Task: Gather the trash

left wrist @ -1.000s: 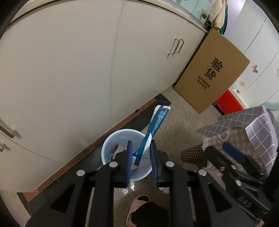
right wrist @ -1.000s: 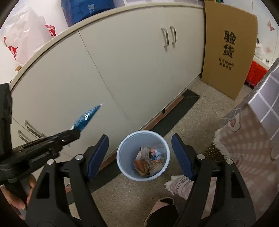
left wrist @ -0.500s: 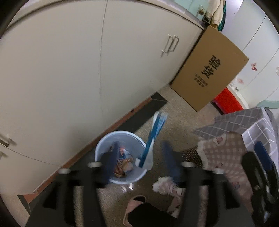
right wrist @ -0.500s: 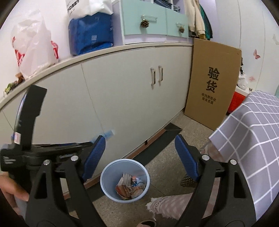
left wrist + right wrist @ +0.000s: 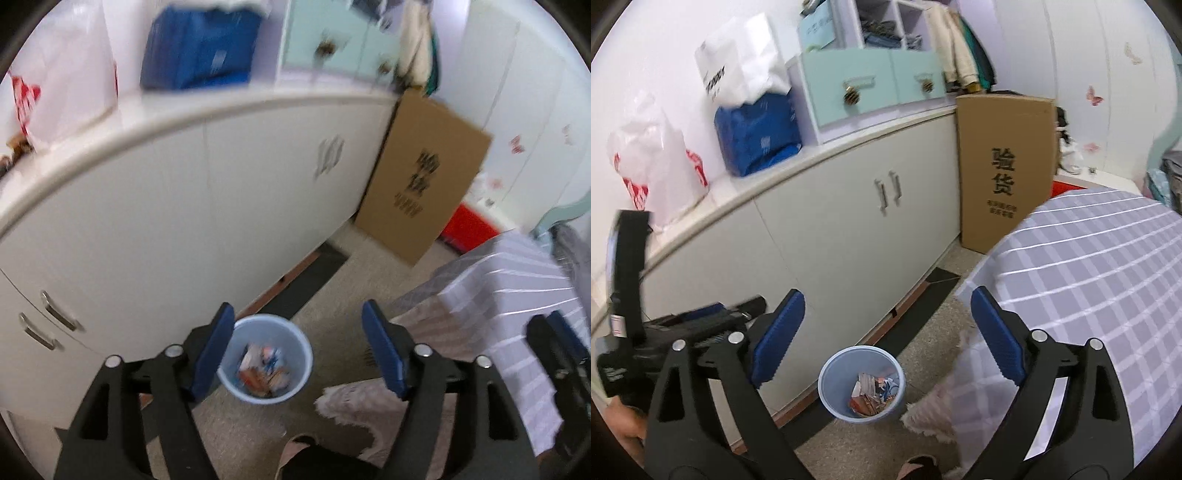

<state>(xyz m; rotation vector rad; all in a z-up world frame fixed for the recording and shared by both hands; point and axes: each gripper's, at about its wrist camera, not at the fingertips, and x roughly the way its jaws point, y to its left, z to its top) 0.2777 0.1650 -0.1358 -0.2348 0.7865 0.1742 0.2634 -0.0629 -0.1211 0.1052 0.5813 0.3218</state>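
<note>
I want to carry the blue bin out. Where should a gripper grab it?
Grip the blue bin by its thin top rim, coming straight down from above. It stands upright and open on the floor, and its round body looks too wide for the jaws. Choose the rim's room side; the cabinet crowds the back.

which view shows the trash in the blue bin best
The right wrist view: the blue bin is sharp there, and the trash reads as crumpled wrappers and paper low inside. The left wrist view looks more steeply into the bin but is motion-blurred, so the trash is only colour smears.
</note>
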